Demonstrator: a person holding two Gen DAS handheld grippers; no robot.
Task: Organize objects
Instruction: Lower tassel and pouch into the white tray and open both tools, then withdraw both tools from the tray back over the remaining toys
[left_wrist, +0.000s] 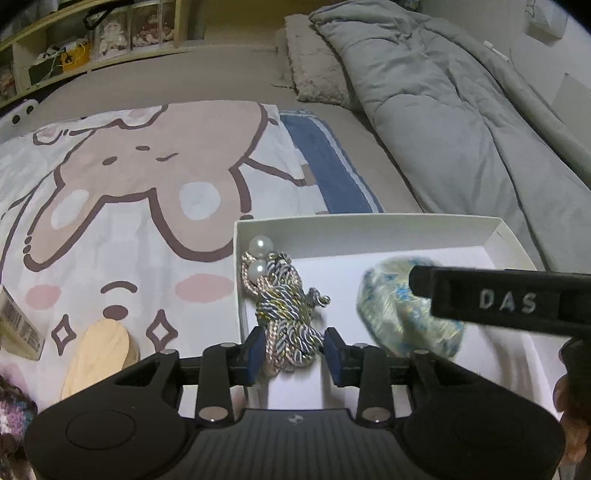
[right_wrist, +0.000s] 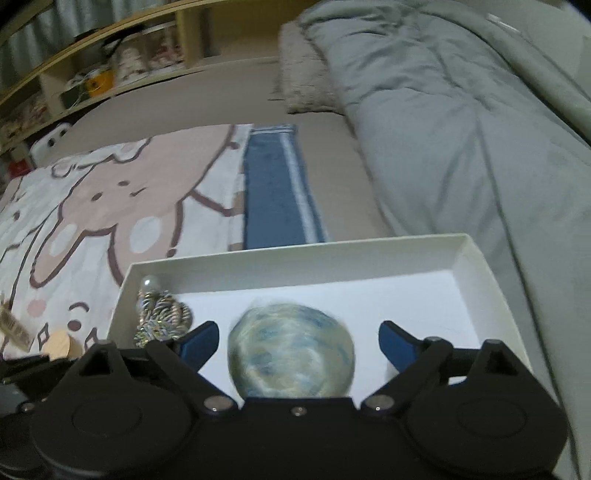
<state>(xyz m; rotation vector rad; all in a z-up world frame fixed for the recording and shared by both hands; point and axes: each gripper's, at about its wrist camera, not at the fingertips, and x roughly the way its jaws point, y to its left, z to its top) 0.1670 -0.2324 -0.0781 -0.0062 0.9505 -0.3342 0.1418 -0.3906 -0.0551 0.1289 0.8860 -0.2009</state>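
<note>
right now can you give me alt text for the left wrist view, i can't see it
The left claw is shut on a twisted silver, pink and gold rope tie with pearl ends, lying at the left end of a shallow white cardboard box on a cartoon-print bedsheet. A blurred pale blue fluffy round item sits in the box under the right claw's black finger.

Rope bundle (left_wrist: 286, 317), fuzzy ball (right_wrist: 291, 350) — boxed

Left gripper (left_wrist: 293, 356): blue pads clamped on twisted cord bundle (left_wrist: 288, 314), low over box.
Cord bundle: two pearl beads (left_wrist: 260, 245) at far end, lying in left corner of white box (left_wrist: 369, 225).
Blue-white fabric piece (left_wrist: 395, 306): blurred, inside box, partly behind right gripper's black finger (left_wrist: 498, 299).
Setting: cartoon-print blanket (left_wrist: 129, 184); grey duvet (left_wrist: 461, 110) beyond.
</note>
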